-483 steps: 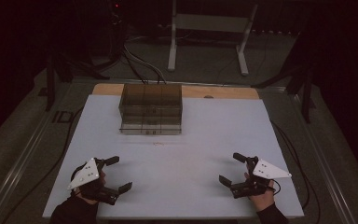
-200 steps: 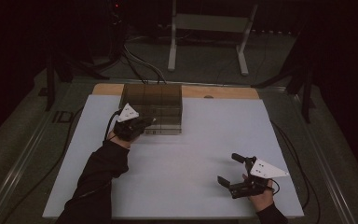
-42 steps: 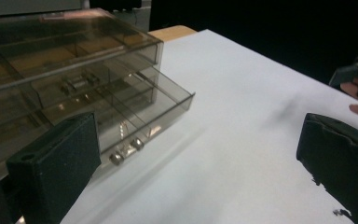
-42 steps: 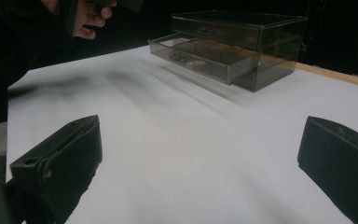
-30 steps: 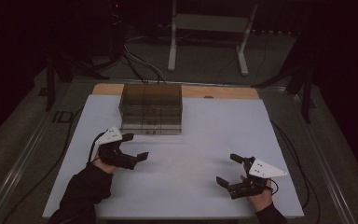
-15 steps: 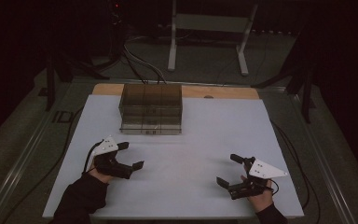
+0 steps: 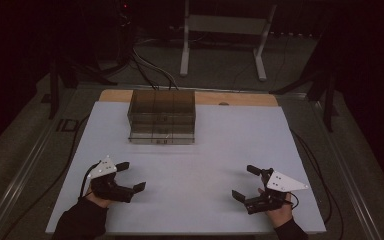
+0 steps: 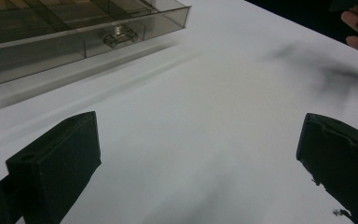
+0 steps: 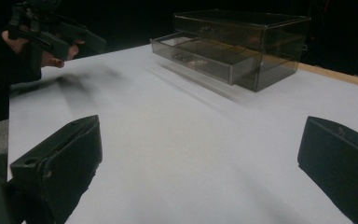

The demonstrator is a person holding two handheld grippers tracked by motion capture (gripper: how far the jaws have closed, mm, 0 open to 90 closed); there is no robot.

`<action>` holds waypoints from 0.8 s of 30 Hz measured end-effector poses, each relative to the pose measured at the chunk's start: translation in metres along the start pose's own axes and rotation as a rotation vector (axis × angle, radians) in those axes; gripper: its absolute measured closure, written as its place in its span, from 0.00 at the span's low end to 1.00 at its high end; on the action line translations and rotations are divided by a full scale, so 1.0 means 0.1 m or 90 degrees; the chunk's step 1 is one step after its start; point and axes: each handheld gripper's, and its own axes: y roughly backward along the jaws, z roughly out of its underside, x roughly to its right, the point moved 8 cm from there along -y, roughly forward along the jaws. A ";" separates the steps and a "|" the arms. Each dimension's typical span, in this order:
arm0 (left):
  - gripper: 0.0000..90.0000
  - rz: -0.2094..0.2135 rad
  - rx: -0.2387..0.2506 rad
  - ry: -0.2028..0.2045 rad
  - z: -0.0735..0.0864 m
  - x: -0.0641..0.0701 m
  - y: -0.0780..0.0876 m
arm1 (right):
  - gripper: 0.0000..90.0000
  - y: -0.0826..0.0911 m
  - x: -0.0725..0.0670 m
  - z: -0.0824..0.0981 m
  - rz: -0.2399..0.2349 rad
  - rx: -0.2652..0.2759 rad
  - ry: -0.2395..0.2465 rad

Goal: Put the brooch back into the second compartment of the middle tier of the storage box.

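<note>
A smoky brown, see-through drawer box (image 7: 162,116) stands on the plain white table (image 7: 205,165) (pale wood strip behind the box); each hand-held gripper is black.

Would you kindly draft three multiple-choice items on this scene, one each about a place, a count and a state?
1. Where does the drawer box stand?
A. at the table's far edge, left of centre
B. between the two grippers
C. at the near right corner

2. How many grippers are over the table?
A. one
B. two
C. three

3. How is the box's bottom drawer?
A. taken out
B. fully shut
C. pulled partly out

Answers:
1 A: the high view shows it far from both hands.
2 B: the left gripper and the right gripper, both open.
3 C: in the right gripper view it juts from the box front.
</note>
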 end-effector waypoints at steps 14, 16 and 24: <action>0.00 -0.043 0.033 -0.006 0.14 -0.02 0.25 | 0.00 0.00 0.00 0.00 0.003 -0.001 0.003; 0.00 -0.047 0.033 -0.013 0.19 -0.03 0.29 | 0.00 0.00 0.00 0.00 0.003 -0.002 0.003; 0.00 -0.062 0.012 0.001 0.30 -0.07 0.30 | 0.00 -0.01 0.00 0.00 0.001 -0.004 0.002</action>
